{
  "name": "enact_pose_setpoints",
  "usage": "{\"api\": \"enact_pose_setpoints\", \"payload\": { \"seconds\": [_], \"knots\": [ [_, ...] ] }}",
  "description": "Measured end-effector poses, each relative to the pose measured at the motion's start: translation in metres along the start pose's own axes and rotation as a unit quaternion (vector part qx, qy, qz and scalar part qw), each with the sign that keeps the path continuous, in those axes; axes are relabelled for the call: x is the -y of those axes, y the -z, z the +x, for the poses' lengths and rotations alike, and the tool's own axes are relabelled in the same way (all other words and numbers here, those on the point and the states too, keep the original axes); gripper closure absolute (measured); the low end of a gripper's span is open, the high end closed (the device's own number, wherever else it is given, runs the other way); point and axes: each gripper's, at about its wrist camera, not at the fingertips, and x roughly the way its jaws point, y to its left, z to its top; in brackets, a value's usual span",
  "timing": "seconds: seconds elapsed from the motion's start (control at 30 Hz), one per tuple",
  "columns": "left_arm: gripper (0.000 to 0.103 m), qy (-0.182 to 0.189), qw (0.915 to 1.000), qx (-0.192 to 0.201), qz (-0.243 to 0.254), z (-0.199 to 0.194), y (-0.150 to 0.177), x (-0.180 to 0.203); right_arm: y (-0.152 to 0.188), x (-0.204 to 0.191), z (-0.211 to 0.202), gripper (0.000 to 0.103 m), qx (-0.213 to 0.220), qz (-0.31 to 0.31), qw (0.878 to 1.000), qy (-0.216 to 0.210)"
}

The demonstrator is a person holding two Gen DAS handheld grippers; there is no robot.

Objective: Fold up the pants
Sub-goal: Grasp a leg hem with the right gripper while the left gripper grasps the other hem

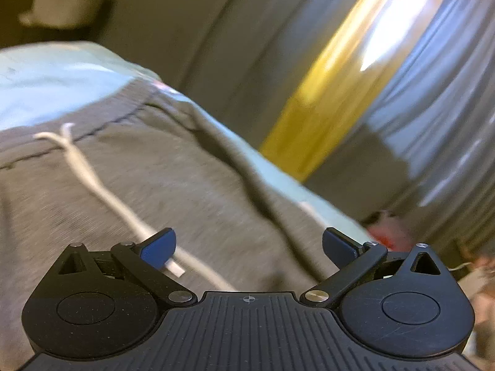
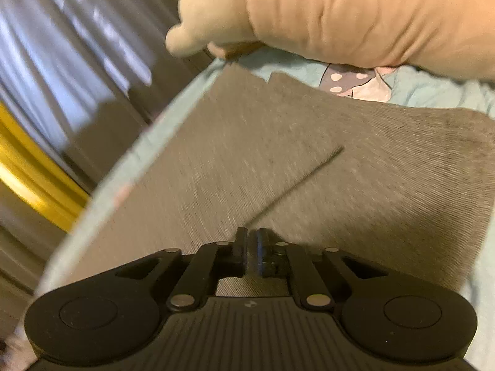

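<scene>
Grey sweatpants (image 1: 173, 179) lie on a light blue bedsheet (image 1: 52, 74); their white drawstring (image 1: 92, 182) runs down toward my left gripper (image 1: 249, 247), which is open just above the waist area. In the right wrist view the grey pants (image 2: 278, 160) spread flat over the sheet, with a dark seam line (image 2: 297, 185) running away from my right gripper (image 2: 251, 255). Its fingers are closed together low over the fabric; whether they pinch cloth is hidden.
A pink and beige plush toy (image 2: 340, 12) lies on the bed beyond the pants. A patterned patch (image 2: 355, 85) shows on the sheet. The bed edge (image 2: 102, 191) drops to the left. Curtains (image 1: 433, 77) and a yellow strip (image 1: 309, 123) stand beside the bed.
</scene>
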Motion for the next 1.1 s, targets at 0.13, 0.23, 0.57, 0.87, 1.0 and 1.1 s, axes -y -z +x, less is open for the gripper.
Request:
{"api": "enact_pose_setpoints", "payload": {
  "seconds": [0.13,0.23,0.57,0.87,1.0,1.1],
  "knots": [
    [0.023,0.002,0.9996,-0.029,-0.006,0.039,-0.042,-0.001,-0.009,0.009,0.018,0.047,-0.02,0.051,0.997,-0.045],
    [0.04,-0.016,0.998,-0.061,-0.008,0.084,-0.071,-0.002,-0.016,0.005,0.028,0.049,-0.016,0.056,0.997,-0.055],
    [0.093,-0.05,0.9894,-0.136,-0.01,0.16,-0.092,-0.01,-0.028,0.001,0.052,0.096,-0.032,0.07,0.997,-0.032],
    [0.094,0.075,0.9964,-0.006,0.038,-0.04,-0.107,0.004,-0.081,-0.008,-0.031,0.098,0.028,-0.012,0.997,-0.076],
    [0.094,0.077,0.9966,-0.017,0.024,-0.121,-0.051,-0.039,-0.085,0.023,-0.075,0.098,0.043,-0.054,0.995,-0.075],
    [0.093,0.035,0.9978,-0.056,-0.001,-0.131,-0.001,-0.079,-0.068,0.053,-0.083,0.098,0.014,-0.076,0.996,-0.044]
  ]
}}
